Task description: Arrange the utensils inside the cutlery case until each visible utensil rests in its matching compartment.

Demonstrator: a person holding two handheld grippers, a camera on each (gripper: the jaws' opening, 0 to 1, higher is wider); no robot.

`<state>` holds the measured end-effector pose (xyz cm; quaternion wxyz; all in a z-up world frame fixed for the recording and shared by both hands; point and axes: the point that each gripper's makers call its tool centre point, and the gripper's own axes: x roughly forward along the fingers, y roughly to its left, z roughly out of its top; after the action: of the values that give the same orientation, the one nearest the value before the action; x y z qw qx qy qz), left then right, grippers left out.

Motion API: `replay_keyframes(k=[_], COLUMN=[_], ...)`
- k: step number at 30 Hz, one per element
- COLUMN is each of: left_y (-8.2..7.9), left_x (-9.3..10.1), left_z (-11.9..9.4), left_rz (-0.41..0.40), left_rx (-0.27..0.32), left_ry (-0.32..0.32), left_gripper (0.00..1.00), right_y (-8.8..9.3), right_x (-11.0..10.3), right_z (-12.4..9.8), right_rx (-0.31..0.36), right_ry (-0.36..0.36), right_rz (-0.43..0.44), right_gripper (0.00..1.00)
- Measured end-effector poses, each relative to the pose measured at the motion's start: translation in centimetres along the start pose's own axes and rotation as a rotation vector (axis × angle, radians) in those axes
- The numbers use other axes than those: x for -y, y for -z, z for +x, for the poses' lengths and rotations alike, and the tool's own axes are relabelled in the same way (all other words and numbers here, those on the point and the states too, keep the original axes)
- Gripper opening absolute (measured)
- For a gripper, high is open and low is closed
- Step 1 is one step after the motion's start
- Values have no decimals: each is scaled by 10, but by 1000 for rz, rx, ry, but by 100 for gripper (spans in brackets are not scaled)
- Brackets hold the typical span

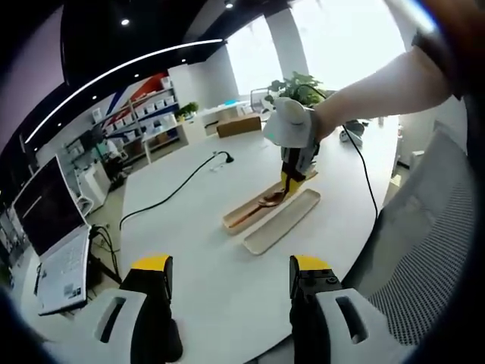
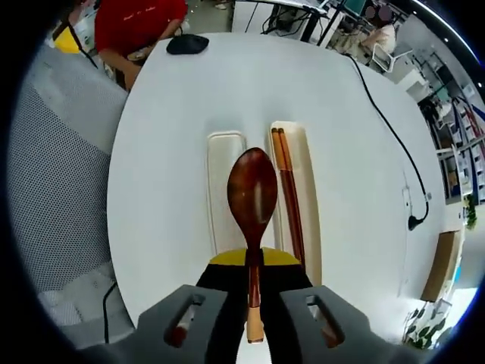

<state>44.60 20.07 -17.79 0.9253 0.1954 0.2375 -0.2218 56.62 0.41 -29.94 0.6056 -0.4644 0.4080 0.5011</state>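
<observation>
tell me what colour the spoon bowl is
Dark reddish-brown, glossy wood; the spoon shows best in the right gripper view.

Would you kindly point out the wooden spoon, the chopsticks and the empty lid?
wooden spoon point(image 2: 252, 189): right gripper view, middle of its bowl.
chopsticks point(image 2: 289, 201): right gripper view, mid-shaft, inside the tray.
empty lid point(image 2: 225, 155): right gripper view, bare inner floor.

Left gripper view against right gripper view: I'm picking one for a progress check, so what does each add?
Left gripper view alone: a laptop at the table edge, storage shelves behind, and the right tool seen from outside, over the case. Right gripper view alone: the chopsticks lying in the case half, the spoon's bowl face on, a black mouse. Both: the white table, both case halves, the spoon, the black cable.
</observation>
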Motion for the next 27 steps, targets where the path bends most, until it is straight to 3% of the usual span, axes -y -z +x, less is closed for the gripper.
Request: replay_keyframes(k=[11,18,27], left_y=[8,7,5], left_x=[17,14,14], left_z=[5,2,1], left_rz=[30,61,43], left_rx=[-45,-49,-38], left_ry=[75,51,44], left_gripper=[64,64,64], right_y=[7,8,6], right_x=[-15,-29,-30], right_z=[-16,-17,-25], right_rx=[35,58,89], right_ry=[18,25,40], right_rz=[20,32,48], right_gripper=[0,0,0])
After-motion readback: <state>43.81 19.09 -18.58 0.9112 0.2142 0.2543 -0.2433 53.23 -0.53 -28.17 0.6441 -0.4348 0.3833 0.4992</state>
